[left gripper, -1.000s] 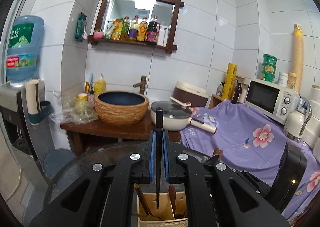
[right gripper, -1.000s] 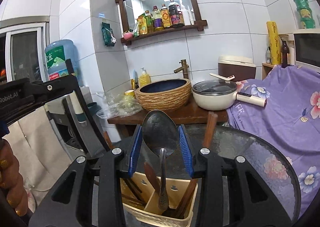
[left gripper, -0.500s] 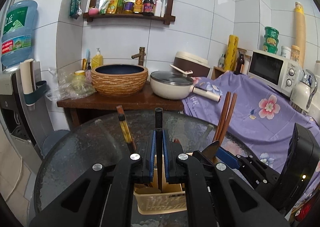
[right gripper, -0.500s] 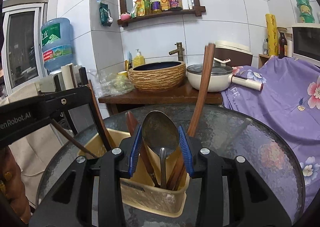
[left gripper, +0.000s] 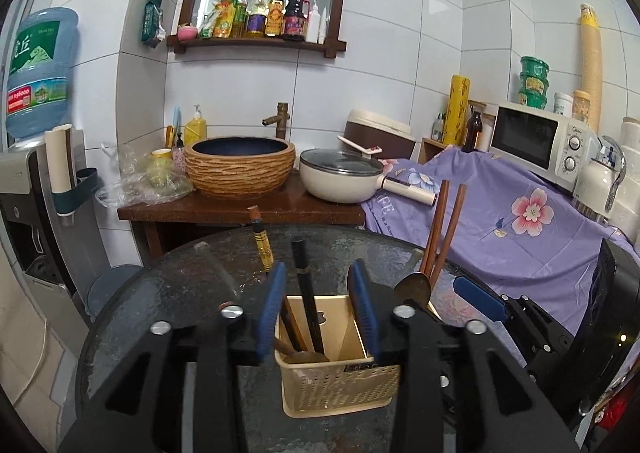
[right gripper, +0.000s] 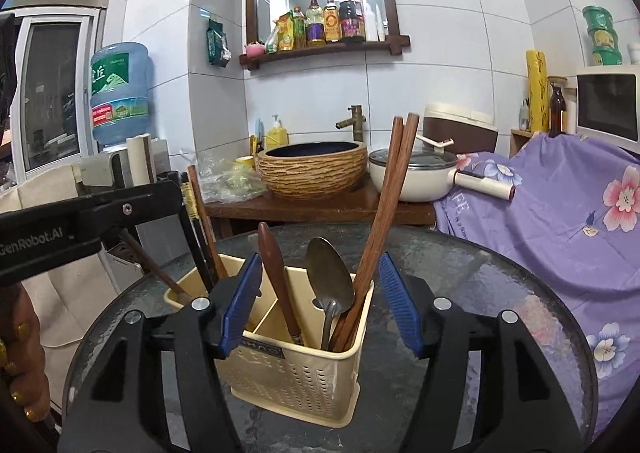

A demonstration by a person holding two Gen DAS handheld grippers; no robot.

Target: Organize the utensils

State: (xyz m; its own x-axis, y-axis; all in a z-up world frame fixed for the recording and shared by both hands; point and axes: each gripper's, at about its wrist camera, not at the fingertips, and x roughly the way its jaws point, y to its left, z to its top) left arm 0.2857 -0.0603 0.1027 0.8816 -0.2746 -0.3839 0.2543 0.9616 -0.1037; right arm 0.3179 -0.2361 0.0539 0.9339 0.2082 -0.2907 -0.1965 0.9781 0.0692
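A beige slotted utensil caddy (left gripper: 340, 385) (right gripper: 296, 377) stands on the round glass table (left gripper: 180, 293). My left gripper (left gripper: 318, 305) hangs over its left compartment with its jaws opening. A black chopstick (left gripper: 306, 293) stands between the blue pads, touching neither. My right gripper (right gripper: 320, 305) straddles the right compartment, its jaws opening too. A metal spoon (right gripper: 328, 269) stands free between its pads. Beside the spoon are a wooden-handled utensil (right gripper: 276, 273) and a pair of brown chopsticks (right gripper: 384, 213) that lean right.
A gold-banded chopstick (left gripper: 260, 241) sticks up from the caddy's far left. Behind the table a wooden stand carries a woven basin (left gripper: 240, 169) and a cream pan (left gripper: 340, 177). A purple floral cloth (left gripper: 520, 221) covers the right side. A person's hand (right gripper: 20, 333) shows at lower left.
Both grippers came down over the caddy. The left let go of the black chopstick and the right let go of the spoon; both utensils now stand in the caddy.
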